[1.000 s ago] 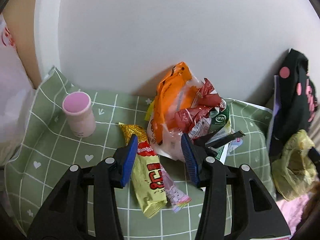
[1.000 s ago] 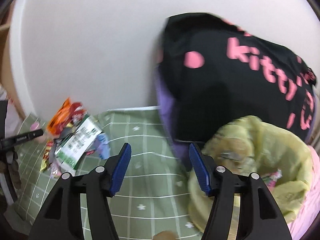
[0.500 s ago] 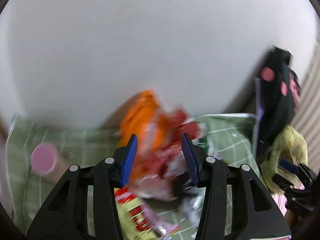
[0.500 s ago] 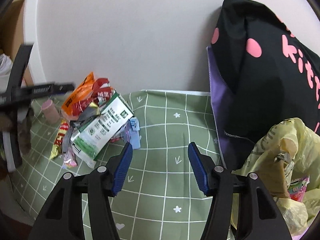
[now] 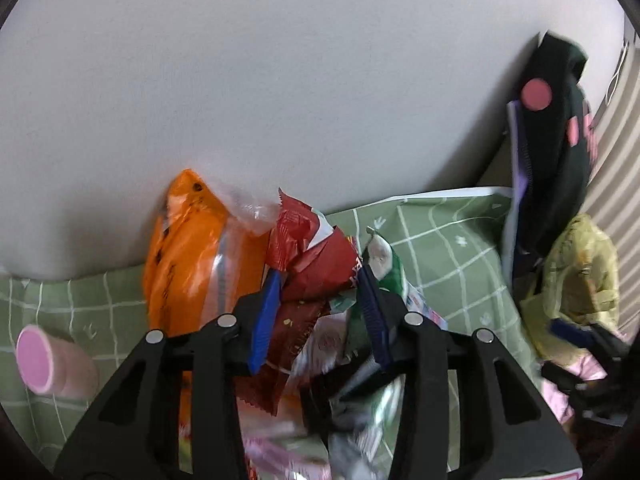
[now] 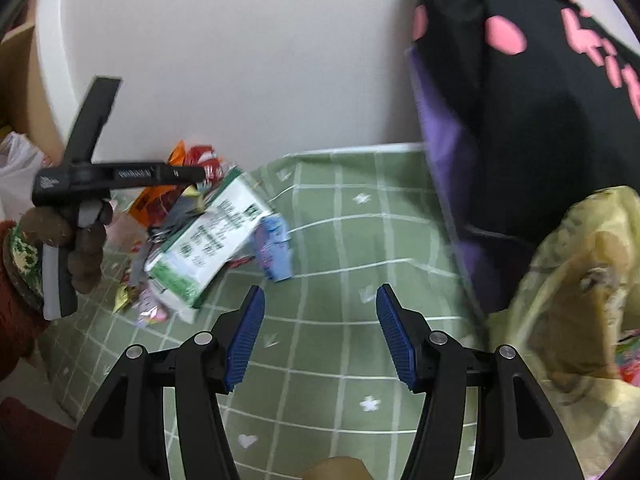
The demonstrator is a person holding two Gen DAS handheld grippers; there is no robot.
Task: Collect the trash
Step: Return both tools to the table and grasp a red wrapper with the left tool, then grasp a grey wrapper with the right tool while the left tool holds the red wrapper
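Observation:
A pile of trash lies on the green checked cloth (image 6: 340, 360) by the wall: an orange bag (image 5: 188, 248), red wrappers (image 5: 316, 256), a white-and-green carton (image 6: 212, 236) and a blue wrapper (image 6: 276, 248). My left gripper (image 5: 319, 272) is pushed into the pile. Its jaws are closing with a crumpled red wrapper between the blue pads, and no firm pinch shows. My right gripper (image 6: 321, 291) hangs open over bare cloth, to the right of the pile, with nothing between its fingers. A yellow trash bag (image 6: 580, 280) gapes at the far right.
A pink cup (image 5: 44, 364) stands left of the pile. A black bag with pink lettering (image 6: 540, 120) leans on the wall behind the yellow bag. A person's hand (image 6: 84, 248) holds the left gripper's handle. A white plastic bag (image 6: 16, 168) sits at the far left.
My left gripper has pushed forward and rightward into the pile and its jaws have narrowed around the red wrapper. My right gripper has swung left from the yellow bag and sunk toward the cloth.

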